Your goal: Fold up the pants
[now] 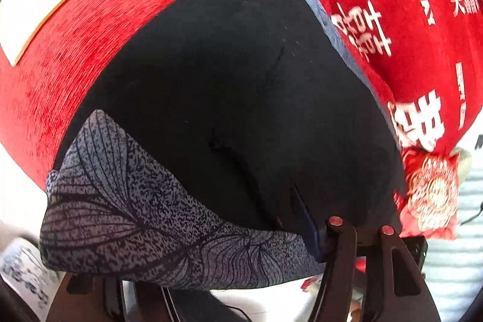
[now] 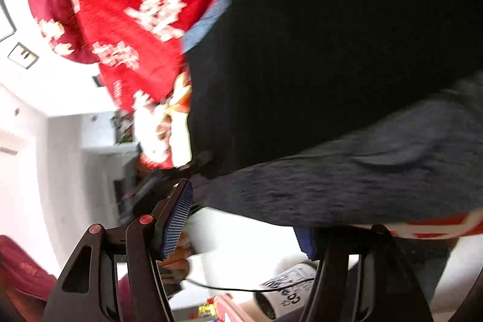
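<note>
Reading left to right: pants lie on the red bedspread, long axis running away up-frame, black panel with a grey leaf-print edge nearest. Left gripper sits at that near edge, jaws part-spread, grip unclear. Right gripper also at the hem, jaws spread, grip unclear.

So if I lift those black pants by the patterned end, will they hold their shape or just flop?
The black pants will probably flop: they lie limp on the red blanket and the patterned end already droops over the edge. They look thin, so likely light. The nubby blanket may drag on them rather than let them slide.
</note>
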`<state>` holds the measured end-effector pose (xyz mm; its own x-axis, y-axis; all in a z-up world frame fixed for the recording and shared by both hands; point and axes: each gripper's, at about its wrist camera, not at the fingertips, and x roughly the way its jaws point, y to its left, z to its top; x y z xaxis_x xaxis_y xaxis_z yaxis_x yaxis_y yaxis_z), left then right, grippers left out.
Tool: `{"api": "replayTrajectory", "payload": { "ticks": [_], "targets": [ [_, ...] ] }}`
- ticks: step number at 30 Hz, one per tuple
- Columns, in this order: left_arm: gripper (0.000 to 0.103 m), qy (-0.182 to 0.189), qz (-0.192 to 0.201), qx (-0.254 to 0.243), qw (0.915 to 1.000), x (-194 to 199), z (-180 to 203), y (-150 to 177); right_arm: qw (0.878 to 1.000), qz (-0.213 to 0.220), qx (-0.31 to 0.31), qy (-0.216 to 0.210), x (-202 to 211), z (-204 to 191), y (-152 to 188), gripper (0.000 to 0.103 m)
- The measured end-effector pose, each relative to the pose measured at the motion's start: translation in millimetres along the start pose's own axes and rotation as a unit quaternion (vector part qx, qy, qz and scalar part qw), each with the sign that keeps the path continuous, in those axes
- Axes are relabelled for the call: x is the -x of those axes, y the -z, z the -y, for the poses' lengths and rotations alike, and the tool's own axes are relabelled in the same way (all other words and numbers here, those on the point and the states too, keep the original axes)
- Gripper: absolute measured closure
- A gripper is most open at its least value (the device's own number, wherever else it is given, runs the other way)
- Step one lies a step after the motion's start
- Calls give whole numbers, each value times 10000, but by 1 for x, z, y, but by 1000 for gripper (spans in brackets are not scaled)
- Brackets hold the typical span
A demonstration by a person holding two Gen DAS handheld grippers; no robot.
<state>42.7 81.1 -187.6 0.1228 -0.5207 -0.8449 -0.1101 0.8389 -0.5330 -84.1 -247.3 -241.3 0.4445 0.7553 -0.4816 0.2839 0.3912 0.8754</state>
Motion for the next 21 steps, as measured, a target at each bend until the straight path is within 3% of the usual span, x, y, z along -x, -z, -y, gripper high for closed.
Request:
{"api": "replayTrajectory", "payload": {
  "ticks": [3,6,7,8,9,11,15,21],
  "targets": [
    [39,-89,-157,-251,9995,-5,5,-1,9986,362,-374,122,18,25,3,37],
    [41,-130,-286,-338,9989,-3,5,-7,9908,727,-1095,-322,34,43,7,44],
    [54,-204,-304,-342,9987,-4,7,-7,9868,823,-1336,-407,37,46,7,62],
    [66,-221,-342,-351,9986,-3,5,-7,9821,953,-1547,-495,41,47,8,91],
    [69,-103,-382,-301,9988,0,3,-8,9760,1127,-1773,-581,48,47,9,94],
    [73,-69,-372,-237,9990,11,5,-12,9739,1291,-1773,-578,57,33,9,94],
    [73,-51,-144,-544,9984,36,32,-29,9859,1241,-1079,-297,73,-23,-9,94],
    [72,150,341,-800,9961,55,81,-89,9932,1010,-573,-112,92,-69,-73,94]
  ]
}}
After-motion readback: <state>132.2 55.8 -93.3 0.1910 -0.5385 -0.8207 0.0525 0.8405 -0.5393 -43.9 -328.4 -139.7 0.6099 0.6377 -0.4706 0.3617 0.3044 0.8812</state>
